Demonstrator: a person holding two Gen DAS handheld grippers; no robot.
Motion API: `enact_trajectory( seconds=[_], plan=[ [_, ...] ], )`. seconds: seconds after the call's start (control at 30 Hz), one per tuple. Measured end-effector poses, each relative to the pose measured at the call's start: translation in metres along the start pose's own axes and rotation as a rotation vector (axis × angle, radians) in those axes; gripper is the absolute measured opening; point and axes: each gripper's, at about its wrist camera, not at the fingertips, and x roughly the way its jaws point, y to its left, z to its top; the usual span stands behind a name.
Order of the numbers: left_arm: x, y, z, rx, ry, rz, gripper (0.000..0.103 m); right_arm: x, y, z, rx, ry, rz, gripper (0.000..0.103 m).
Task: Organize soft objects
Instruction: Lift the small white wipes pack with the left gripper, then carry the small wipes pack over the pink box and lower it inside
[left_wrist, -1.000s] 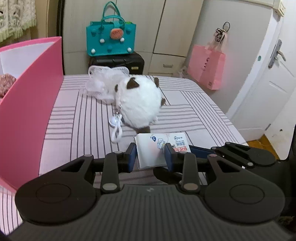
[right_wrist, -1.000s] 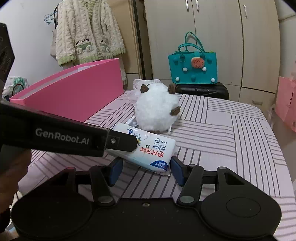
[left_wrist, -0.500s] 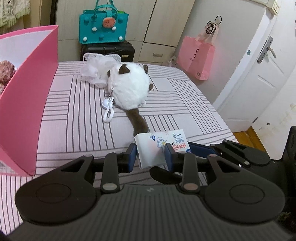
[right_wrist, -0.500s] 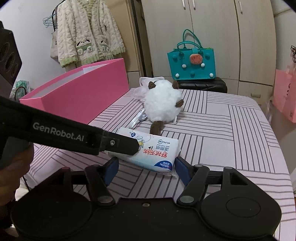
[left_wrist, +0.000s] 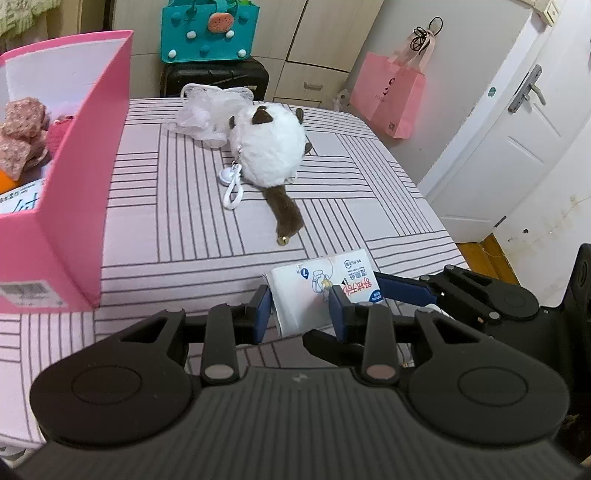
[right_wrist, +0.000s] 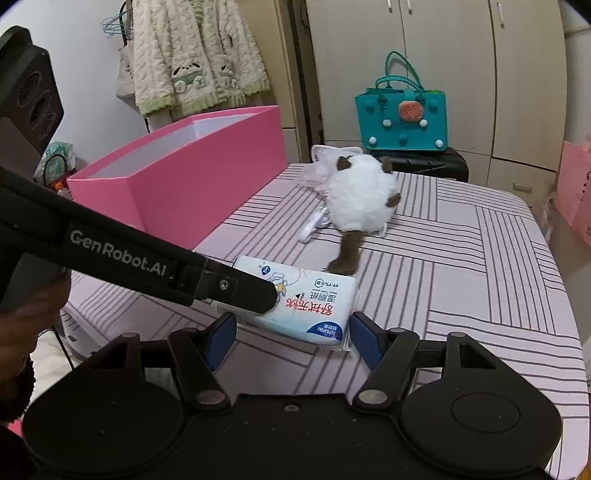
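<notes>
While the left gripper (left_wrist: 300, 307) pinches the white soft wipes pack (left_wrist: 321, 288), the right gripper (right_wrist: 291, 332) waits spread, leaving the fluffy white plush toy (left_wrist: 269, 147) outside the partly filled pink cardboard box (left_wrist: 85, 177).

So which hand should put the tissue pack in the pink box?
Left, probably. Its tool is shut on the pack, and the box sits on its side. The right tool is open, only straddling the pack.

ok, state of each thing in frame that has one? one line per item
left gripper: shut on tissue pack
right gripper: open, fingers either side of the pack
tissue pack: sealed, held at one end
pink box: open, cloth items inside
plush toy: lying on the table
door: closed
</notes>
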Motion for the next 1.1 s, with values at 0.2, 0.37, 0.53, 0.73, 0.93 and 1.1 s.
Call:
enact_trajectory(
  seconds=[0.2,0.37,0.53,0.73,0.93,1.1],
  plan=[
    [-0.023,0.012,-0.005,-0.026,0.020,-0.004,0.031,-0.011,0.018,0.005,-0.017,0.006,0.039,0.073],
    [-0.047,0.019,-0.010,-0.049,0.021,-0.014,0.031,-0.019,0.036,0.012,-0.058,-0.005,0.061,0.072],
    [-0.067,0.027,-0.010,-0.048,-0.020,0.015,0.031,-0.015,0.041,0.019,-0.035,-0.009,0.109,0.068],
    [-0.088,0.036,-0.006,-0.056,-0.027,0.028,0.031,-0.016,0.061,0.033,-0.078,-0.011,0.126,0.068],
    [-0.126,0.046,0.001,-0.035,-0.083,0.038,0.031,-0.022,0.085,0.059,-0.142,-0.036,0.143,0.068],
    [-0.151,0.060,0.008,-0.032,-0.095,0.062,0.031,-0.018,0.106,0.077,-0.161,-0.034,0.177,0.068]
  ],
)
